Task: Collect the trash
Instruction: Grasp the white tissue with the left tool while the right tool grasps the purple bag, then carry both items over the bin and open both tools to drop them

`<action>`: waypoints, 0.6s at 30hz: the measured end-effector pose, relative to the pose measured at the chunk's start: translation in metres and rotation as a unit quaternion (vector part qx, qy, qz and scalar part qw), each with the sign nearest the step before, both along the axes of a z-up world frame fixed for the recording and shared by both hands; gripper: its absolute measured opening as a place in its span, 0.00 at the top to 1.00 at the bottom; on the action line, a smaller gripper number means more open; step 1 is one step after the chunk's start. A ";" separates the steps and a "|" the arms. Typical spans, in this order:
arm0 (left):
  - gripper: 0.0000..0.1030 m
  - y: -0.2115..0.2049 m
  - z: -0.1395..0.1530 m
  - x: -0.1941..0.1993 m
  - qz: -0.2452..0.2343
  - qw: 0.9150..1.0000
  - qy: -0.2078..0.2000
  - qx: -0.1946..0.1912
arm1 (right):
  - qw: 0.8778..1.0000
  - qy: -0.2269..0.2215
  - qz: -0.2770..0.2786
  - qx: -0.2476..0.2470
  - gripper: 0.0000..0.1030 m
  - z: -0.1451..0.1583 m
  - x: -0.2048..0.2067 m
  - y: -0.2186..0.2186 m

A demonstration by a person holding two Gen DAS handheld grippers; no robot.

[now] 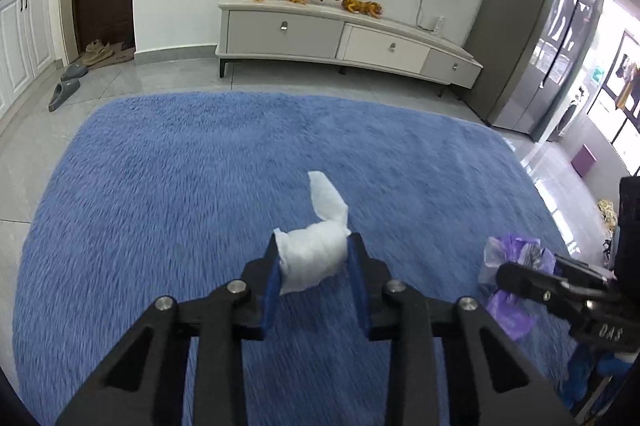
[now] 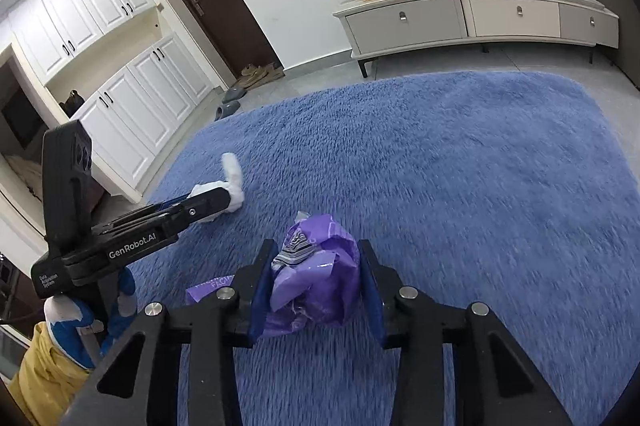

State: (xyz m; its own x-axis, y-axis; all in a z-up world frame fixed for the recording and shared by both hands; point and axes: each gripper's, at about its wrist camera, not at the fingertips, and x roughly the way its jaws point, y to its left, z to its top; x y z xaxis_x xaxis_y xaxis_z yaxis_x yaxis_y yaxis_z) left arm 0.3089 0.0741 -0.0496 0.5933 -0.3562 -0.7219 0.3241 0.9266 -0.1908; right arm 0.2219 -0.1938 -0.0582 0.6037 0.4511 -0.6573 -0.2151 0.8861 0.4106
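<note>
A crumpled white tissue [image 1: 316, 254] sits between the blue pads of my left gripper [image 1: 314, 258], which is shut on it just above the blue shaggy rug [image 1: 180, 185]; a loose end of the tissue sticks up past the fingertips. A crumpled purple plastic wrapper [image 2: 316, 286] is squeezed between the pads of my right gripper [image 2: 316, 274], shut on it over the same rug [image 2: 460, 165]. The right gripper [image 1: 532, 274] with the purple wrapper [image 1: 508, 258] shows at the right edge of the left wrist view. The left gripper [image 2: 224, 201] with the tissue [image 2: 234, 181] shows at the left of the right wrist view.
A low TV cabinet [image 1: 344, 37] with golden figurines stands against the far wall under a dark screen. A grey fridge [image 1: 536, 37] stands at the right. White cupboards [image 2: 132, 105], a brown door [image 2: 224, 5] and slippers [image 1: 66, 89] lie to the left. A gloved hand [image 2: 68, 310] holds the left gripper.
</note>
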 end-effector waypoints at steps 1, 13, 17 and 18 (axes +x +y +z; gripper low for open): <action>0.72 0.000 0.004 -0.011 -0.002 1.000 -0.005 0.002 | 1.000 -0.001 0.000 0.000 0.64 0.002 -0.007 -0.002; 0.72 -0.035 0.068 -0.178 -0.038 0.993 -0.103 0.049 | 0.997 -0.050 -0.029 -0.042 0.64 0.055 -0.155 -0.053; 0.72 -0.055 0.084 -0.225 -0.050 0.986 -0.139 0.071 | 0.993 -0.070 -0.062 -0.066 0.64 0.072 -0.207 -0.074; 0.72 -0.059 0.087 -0.232 -0.053 0.985 -0.144 0.073 | 0.993 -0.072 -0.068 -0.066 0.64 0.072 -0.215 -0.079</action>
